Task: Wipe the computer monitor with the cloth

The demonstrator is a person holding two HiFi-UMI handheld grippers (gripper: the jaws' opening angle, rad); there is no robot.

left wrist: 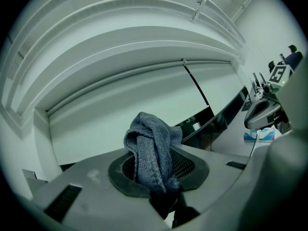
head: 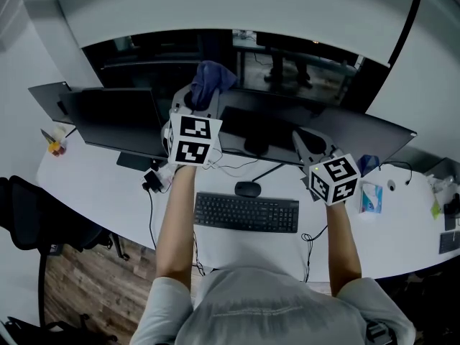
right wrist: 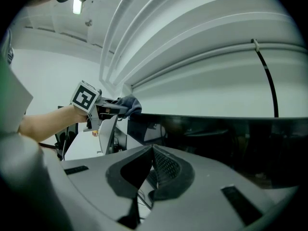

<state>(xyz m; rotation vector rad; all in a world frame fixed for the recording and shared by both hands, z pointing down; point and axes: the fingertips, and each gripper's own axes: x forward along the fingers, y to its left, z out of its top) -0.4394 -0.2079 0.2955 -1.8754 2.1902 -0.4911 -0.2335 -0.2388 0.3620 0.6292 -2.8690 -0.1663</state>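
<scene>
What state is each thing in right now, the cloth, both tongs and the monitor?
Cloth: bunched up, clamped in the left tongs.
Left tongs: shut on the cloth.
Right tongs: shut, nothing between them.
Monitor: upright, screen dark.
</scene>
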